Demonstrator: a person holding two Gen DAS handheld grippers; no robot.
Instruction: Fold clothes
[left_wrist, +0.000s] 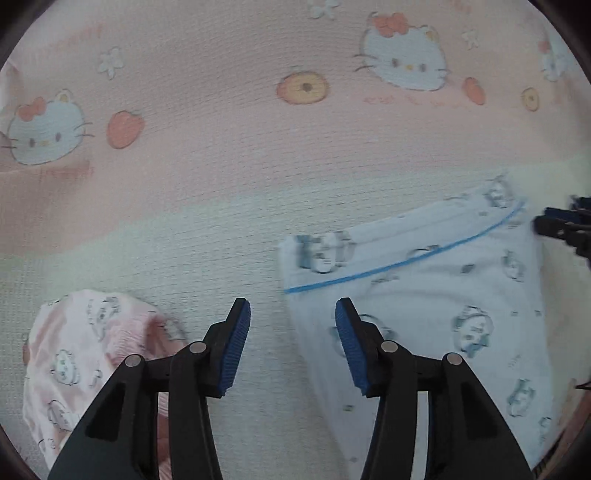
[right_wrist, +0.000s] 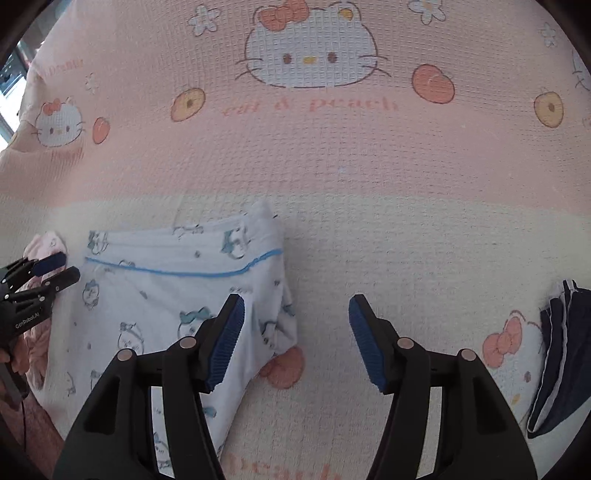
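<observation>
Hovering both grippers over the white printed garment (right_wrist: 177, 295), nothing held by either. Left gripper (left_wrist: 293, 343): jaws standing apart, empty, blanket visible in the gap; its right pad sits above the garment's left edge, whether it touches I can't tell. Right gripper (right_wrist: 296, 339): jaws apart too, empty, left pad over the garment's right edge, right pad over bare blanket. Garment lies flat on the blanket (right_wrist: 369, 166), which reads as a bed cover more than a tabletop; the blue-piped band (left_wrist: 402, 262) runs across its far end, so that looks like a waistband facing away. It already looks doubled lengthwise, though the near end is cut off by the gripper bodies, so not certain. My read: between folds, grips released, both grippers positioned at the side edges. Next move probably calls for pinching the near end or the waistband corners, one per gripper, and carrying them over so the edges line up; thin knit, so pinch both layers or the lower one drags. Left of it sits a crumpled pink garment (left_wrist: 92, 354), unfolded. Near right, a dark garment with white trim (right_wrist: 561, 354), well apart. Farther out only the pink cat-and-peach print.
</observation>
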